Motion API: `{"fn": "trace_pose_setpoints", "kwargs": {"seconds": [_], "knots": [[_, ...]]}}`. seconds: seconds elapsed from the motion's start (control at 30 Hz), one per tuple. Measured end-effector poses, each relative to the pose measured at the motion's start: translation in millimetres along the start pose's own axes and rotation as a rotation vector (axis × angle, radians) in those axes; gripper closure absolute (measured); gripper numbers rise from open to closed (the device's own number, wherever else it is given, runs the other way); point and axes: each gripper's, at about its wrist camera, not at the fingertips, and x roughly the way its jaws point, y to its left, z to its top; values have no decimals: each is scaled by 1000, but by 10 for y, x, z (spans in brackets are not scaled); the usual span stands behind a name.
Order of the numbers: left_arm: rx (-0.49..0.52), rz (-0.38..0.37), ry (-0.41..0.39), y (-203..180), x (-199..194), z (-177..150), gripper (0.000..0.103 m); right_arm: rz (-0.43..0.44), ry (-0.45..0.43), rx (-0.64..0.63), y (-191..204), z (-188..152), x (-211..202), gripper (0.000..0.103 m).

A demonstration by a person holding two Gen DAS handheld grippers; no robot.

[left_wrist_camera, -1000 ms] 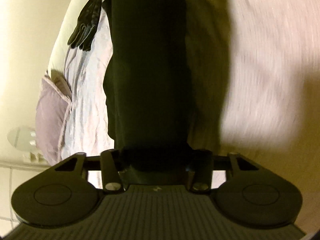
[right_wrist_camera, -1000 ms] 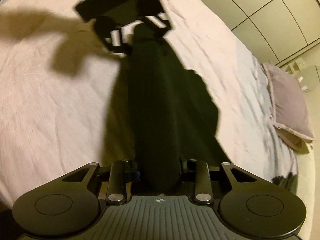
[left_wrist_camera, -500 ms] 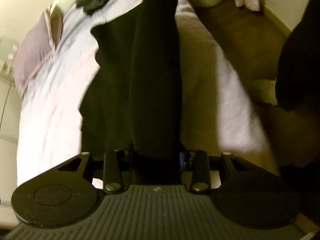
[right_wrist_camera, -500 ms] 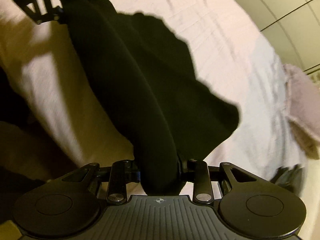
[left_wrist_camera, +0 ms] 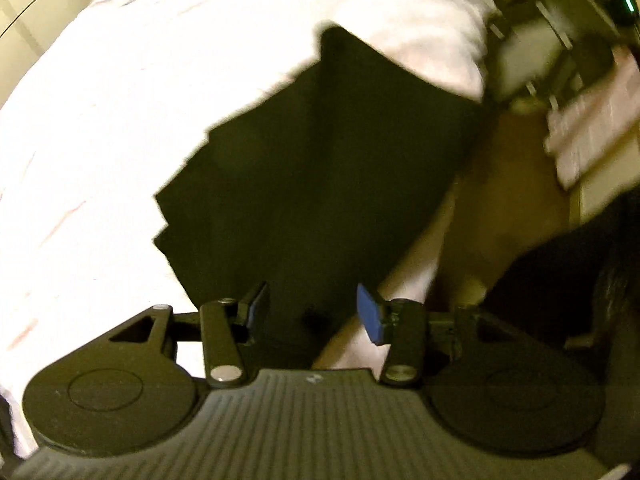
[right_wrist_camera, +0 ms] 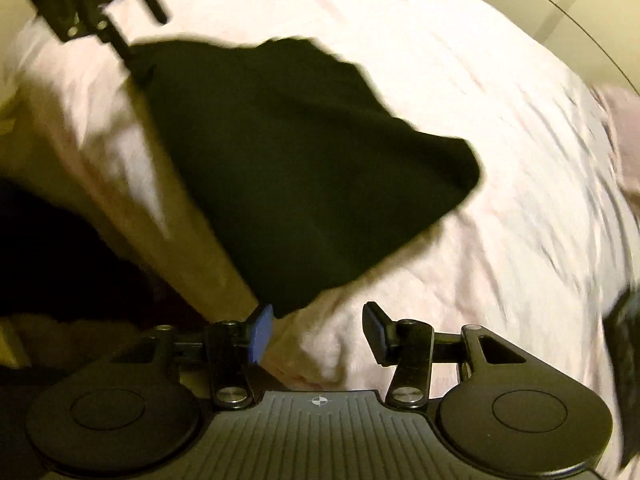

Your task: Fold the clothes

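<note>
A dark garment (right_wrist_camera: 304, 168) lies on a pale bed (right_wrist_camera: 460, 100). The left gripper (left_wrist_camera: 312, 312) and right gripper (right_wrist_camera: 318, 330) are opening, fingers pinching nothing. The drop looks finished; next, regrasp an edge to fold.

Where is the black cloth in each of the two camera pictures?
Left wrist: black cloth fills the middle, reaching down between the opening left gripper jaws.
Right wrist: black cloth left of centre, above the opening right gripper.
Shared landmark: pale bedsheet underneath.
</note>
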Motion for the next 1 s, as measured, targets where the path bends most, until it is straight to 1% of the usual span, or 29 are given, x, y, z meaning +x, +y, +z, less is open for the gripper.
{"fn": "trace_pose_setpoints", "kwargs": {"seconds": [0.07, 0.17, 0.27, 0.33, 0.37, 0.43, 0.47, 0.57, 0.6, 0.63, 0.67, 0.7, 0.73, 0.8, 0.83, 0.9, 0.97, 1.0], "knots": [[-58, -6, -36, 182, 56, 152, 60, -9, 10, 131, -205, 66, -44, 55], [-118, -32, -74, 498, 384, 361, 60, -40, -11, 364, -511, 110, -64, 55], [-187, -76, -100, 798, 748, 542, 60, 3, -69, 569, -854, 253, -53, 55], [-239, -116, -110, 988, 1013, 647, 60, 30, -114, 666, -1024, 400, 21, 55], [-251, -134, -102, 1042, 1130, 683, 60, 44, -129, 710, -1112, 479, 72, 55], [-252, -167, -67, 1090, 1342, 731, 64, 78, -154, 790, -1305, 633, 206, 54], [-253, -183, -50, 1114, 1448, 755, 65, 93, -156, 815, -1373, 686, 266, 53], [-257, -221, -6, 1169, 1724, 817, 67, 139, -139, 852, -1562, 808, 509, 44], [-262, -219, -7, 1166, 1732, 816, 73, 148, -128, 862, -1593, 801, 585, 44], [-271, -217, -9, 1164, 1721, 811, 95, 165, -119, 873, -1638, 790, 677, 44], [-279, -215, -12, 1163, 1710, 806, 102, 190, -109, 892, -1681, 778, 737, 44], [-294, -201, -39, 1172, 1622, 789, 102, 217, -99, 912, -1723, 767, 793, 45], [-314, -179, -85, 1188, 1480, 764, 102, 244, -88, 931, -1765, 756, 849, 45], [-354, -133, -176, 1222, 1197, 714, 102, 259, -103, 917, -1834, 771, 845, 45], [-383, -112, -190, 1234, 1138, 671, 102, 265, -111, 908, -1869, 780, 840, 46], [-455, -73, -170, 1254, 1135, 559, 102, 282, -141, 913, -1957, 755, 855, 47], [-518, -66, -108, 1229, 1324, 446, 102, 292, -123, 930, -2003, 702, 936, 48], [-524, -68, -82, 1192, 1421, 417, 101, 295, -107, 937, -2024, 675, 1001, 49]]}}
